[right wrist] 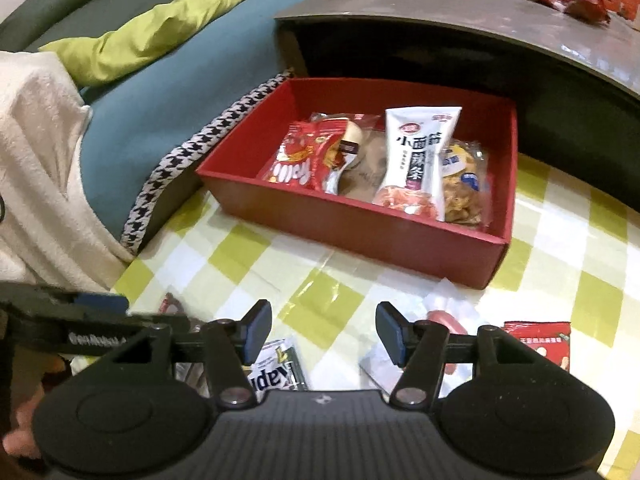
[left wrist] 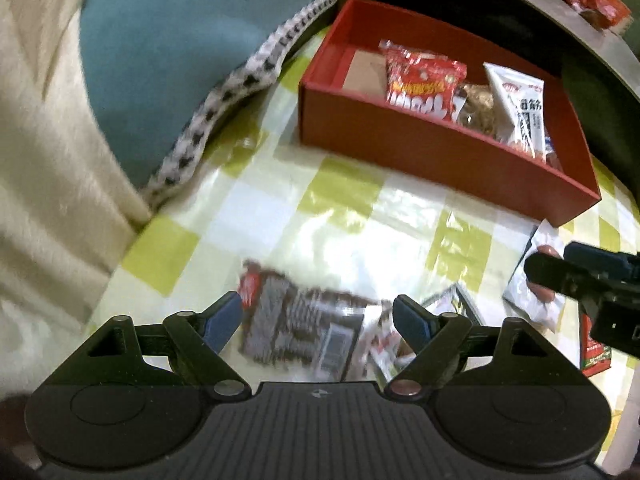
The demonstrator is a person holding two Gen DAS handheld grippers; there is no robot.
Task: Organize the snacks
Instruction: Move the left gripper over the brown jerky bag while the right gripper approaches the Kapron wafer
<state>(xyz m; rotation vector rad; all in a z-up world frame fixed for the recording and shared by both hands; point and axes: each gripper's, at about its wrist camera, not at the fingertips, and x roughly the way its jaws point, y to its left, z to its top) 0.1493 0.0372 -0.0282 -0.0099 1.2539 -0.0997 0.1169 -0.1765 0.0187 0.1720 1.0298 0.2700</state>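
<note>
In the left wrist view my left gripper (left wrist: 316, 320) points steeply down, open, over a blurred dark brown snack packet (left wrist: 304, 328) that lies flat between its blue pads; I see no pad pressing on it. My right gripper (right wrist: 324, 332) is open over the checked cloth, nothing between its fingers. Beside its right finger lies a white packet with a red picture (right wrist: 440, 320). A packet with black lettering (right wrist: 280, 372) lies under its left finger. Behind stands the red box (right wrist: 360, 232), holding a red packet (right wrist: 304, 156), a white pouch (right wrist: 416, 160) and a clear bag of crisps (right wrist: 464, 184).
A green-and-white checked cloth (left wrist: 280, 208) covers the surface. A red packet (right wrist: 540, 340) lies at the right. A blue cushion (left wrist: 180, 40) with houndstooth trim and a cream cloth (left wrist: 48, 140) border the left. A grey table (right wrist: 440, 4) with red packets stands behind the box.
</note>
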